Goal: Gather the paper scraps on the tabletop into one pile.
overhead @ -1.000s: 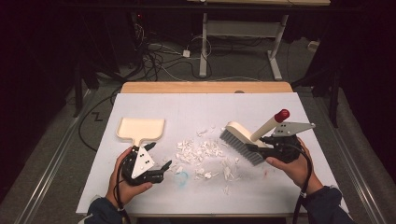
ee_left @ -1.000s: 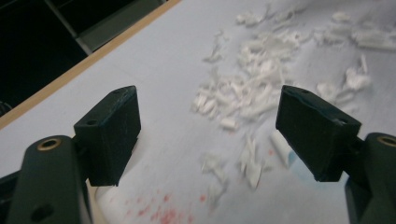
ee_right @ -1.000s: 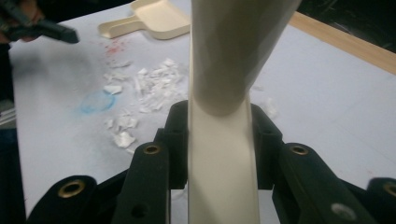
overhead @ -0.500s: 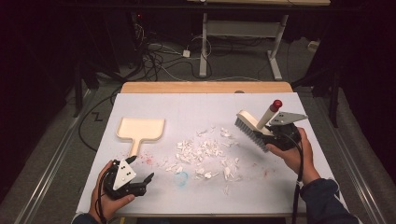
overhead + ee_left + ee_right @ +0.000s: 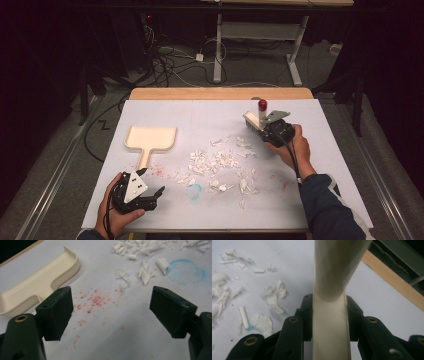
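1. The table (image 5: 345, 150) has a white top with a wooden strip along its far edge; dark floor with cables lies beyond it.
2. The dustpan (image 5: 150, 139) is cream and lies flat on the left half of the table, its handle pointing toward the person. In the left gripper view the dustpan (image 5: 37, 287) sits at the upper left, beyond the left jaw.
3. The paper scraps (image 5: 215, 162) are white and lie scattered across the middle of the table, between the dustpan and the brush. They also show at the top of the left gripper view (image 5: 140, 255) and at the left of the right gripper view (image 5: 272, 296).
4. The right gripper (image 5: 270, 127) is held over the right half of the table, beside the scraps. Its jaws are pressed against both sides of the cream brush handle (image 5: 332, 315).
5. The brush (image 5: 252, 121) is tilted up, with the red tip of its handle at the top and its bristle head toward the scraps. Whether the bristles touch the table cannot be told.
6. The left gripper (image 5: 150, 192) is near the table's front left corner, just short of the dustpan handle. Its jaws are spread wide with nothing between them (image 5: 110, 312).
7. Red specks (image 5: 92, 301) lie on the table between the spread jaws.
8. A faint blue ring (image 5: 186, 271) is marked on the table, beside the nearest scraps.
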`<state>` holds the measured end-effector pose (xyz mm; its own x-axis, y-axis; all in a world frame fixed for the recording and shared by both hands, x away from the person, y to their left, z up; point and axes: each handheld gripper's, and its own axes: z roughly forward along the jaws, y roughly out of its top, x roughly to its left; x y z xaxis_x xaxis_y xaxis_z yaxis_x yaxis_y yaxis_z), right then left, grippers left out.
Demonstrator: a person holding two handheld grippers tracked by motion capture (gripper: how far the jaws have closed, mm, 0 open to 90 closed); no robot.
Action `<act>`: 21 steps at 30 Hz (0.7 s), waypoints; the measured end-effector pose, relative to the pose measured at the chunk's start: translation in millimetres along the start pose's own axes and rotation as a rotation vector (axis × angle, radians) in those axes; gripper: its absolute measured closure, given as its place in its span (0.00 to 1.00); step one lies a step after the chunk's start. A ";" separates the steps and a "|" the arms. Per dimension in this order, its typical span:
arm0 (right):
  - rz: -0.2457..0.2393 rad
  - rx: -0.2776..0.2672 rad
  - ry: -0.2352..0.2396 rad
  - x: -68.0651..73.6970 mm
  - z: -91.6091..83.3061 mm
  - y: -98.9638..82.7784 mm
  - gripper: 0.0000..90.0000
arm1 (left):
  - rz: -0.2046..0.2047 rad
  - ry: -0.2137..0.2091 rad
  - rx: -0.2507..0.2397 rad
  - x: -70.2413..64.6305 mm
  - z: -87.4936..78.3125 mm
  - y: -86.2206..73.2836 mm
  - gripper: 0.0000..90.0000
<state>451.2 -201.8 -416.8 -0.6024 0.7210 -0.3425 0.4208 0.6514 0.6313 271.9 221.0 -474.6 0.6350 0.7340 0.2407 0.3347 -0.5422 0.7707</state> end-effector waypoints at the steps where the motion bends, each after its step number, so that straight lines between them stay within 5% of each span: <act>1: -0.020 -0.006 0.011 8.0 6.7 4.9 0.76 | 0.005 -0.002 0.010 -0.2 0.4 -1.3 0.20; 6: -0.102 0.015 -0.010 31.9 16.9 18.1 0.76 | 0.007 -0.003 0.010 -0.4 0.2 -1.6 0.20; 8: -0.175 0.018 -0.009 52.4 21.7 28.1 0.76 | 0.006 -0.006 0.011 -0.8 0.6 -1.8 0.20; 11: -0.210 -0.004 0.020 65.8 22.9 33.2 0.75 | 0.012 -0.010 0.015 -1.4 1.1 -1.3 0.20; 17: -0.357 -0.073 0.169 102.7 9.7 36.3 0.75 | 0.017 -0.027 0.020 -3.5 2.3 -1.8 0.20; 18: -0.357 -0.073 0.169 102.7 9.7 36.3 0.75 | 0.019 -0.030 0.022 -3.6 2.4 -1.8 0.20; 19: -0.378 -0.094 0.230 108.2 2.1 33.9 0.75 | 0.021 -0.032 0.023 -3.8 2.4 -1.8 0.20; 21: -0.391 -0.115 0.267 113.0 -5.7 30.2 0.75 | 0.021 -0.034 0.022 -4.4 2.2 -1.4 0.20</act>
<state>392.0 -102.0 -432.5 -0.8595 0.3322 -0.3885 0.0600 0.8204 0.5687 270.1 217.6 -478.0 0.6653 0.7083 0.2359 0.3359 -0.5662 0.7528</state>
